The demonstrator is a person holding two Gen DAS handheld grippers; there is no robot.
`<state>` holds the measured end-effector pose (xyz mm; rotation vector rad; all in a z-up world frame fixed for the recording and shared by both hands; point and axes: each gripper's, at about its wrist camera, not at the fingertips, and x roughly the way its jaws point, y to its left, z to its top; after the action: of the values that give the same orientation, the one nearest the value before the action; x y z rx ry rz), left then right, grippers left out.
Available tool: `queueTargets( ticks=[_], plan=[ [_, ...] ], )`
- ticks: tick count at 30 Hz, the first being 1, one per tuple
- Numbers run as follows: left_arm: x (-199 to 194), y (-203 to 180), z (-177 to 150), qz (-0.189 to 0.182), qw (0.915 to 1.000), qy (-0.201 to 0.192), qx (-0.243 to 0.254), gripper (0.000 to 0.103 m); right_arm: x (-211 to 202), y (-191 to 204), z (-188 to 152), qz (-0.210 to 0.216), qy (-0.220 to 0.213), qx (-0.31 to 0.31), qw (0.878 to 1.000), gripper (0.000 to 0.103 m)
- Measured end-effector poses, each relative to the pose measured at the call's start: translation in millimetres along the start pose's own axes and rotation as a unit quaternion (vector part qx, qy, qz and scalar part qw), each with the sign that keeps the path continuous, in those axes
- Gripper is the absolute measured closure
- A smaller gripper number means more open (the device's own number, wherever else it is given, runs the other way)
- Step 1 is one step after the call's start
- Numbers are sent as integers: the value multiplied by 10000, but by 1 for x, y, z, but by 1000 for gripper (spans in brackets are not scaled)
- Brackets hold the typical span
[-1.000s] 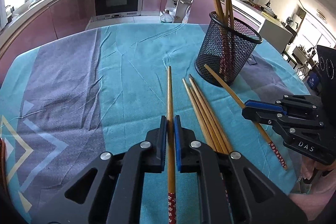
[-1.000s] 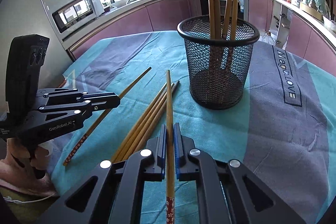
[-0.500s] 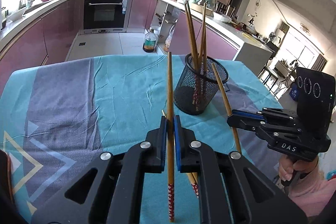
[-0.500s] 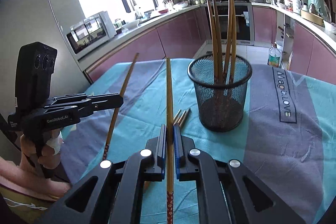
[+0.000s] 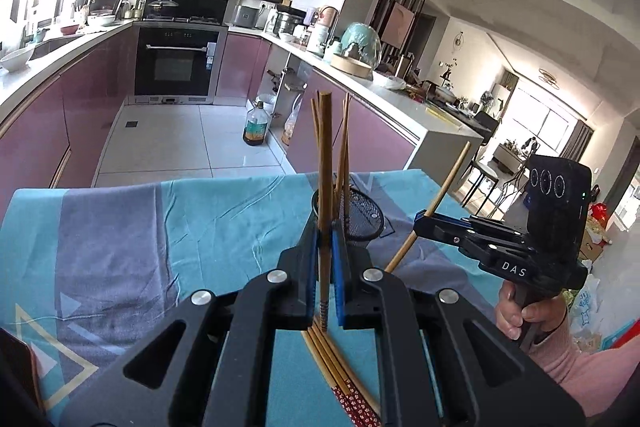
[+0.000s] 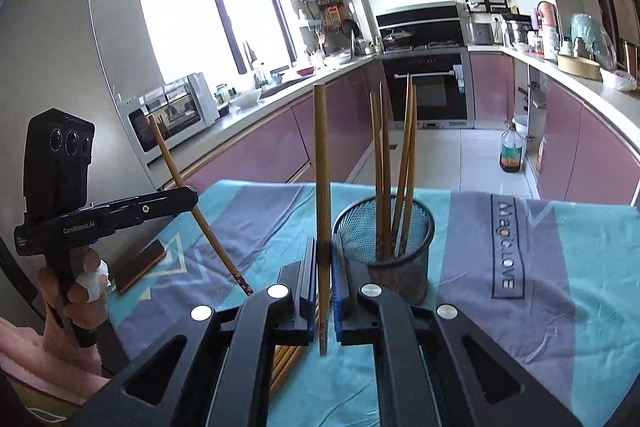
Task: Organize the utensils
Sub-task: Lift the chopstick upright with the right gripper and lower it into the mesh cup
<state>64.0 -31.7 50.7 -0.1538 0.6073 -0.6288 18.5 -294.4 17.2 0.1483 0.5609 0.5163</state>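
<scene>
My left gripper is shut on a wooden chopstick, held nearly upright above the table. To its right, my right gripper is shut on a second chopstick that leans outward. In the right wrist view that gripper clamps its chopstick upright, and the left gripper shows at the left with its chopstick slanted. The black mesh cup stands just beyond both grippers and holds several chopsticks. A few loose chopsticks lie on the cloth below the jaws.
A teal and grey tablecloth covers the table. A dark flat block lies near the table's left edge. A person's hands grip both handles. Kitchen counters and an oven stand beyond the table's far edge.
Both grippers have risen off the table with their chopsticks and tilted up, so the sticks now stand nearly upright. The mesh cup appears lower and closer under the tips.
</scene>
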Motion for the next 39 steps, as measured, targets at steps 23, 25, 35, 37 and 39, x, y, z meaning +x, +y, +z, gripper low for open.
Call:
queueTargets(
  ticks=[23,25,35,37,39],
  plan=[
    [23,-30,87,-93,9981,-529,312,96,-22,-16,74,-380,-835,-405,9950,97],
    [31,-34,85,-11,9983,-456,358,96,-17,-19,75,-430,-793,-408,9951,97],
    [74,-36,69,174,9982,284,503,96,21,-27,63,-580,-162,-384,9974,98],
    [80,-35,65,196,9975,408,537,96,29,-28,60,-602,4,-368,9975,98],
    [88,-33,61,204,9969,522,557,96,37,-30,58,-620,161,-333,9974,98]
  ],
)
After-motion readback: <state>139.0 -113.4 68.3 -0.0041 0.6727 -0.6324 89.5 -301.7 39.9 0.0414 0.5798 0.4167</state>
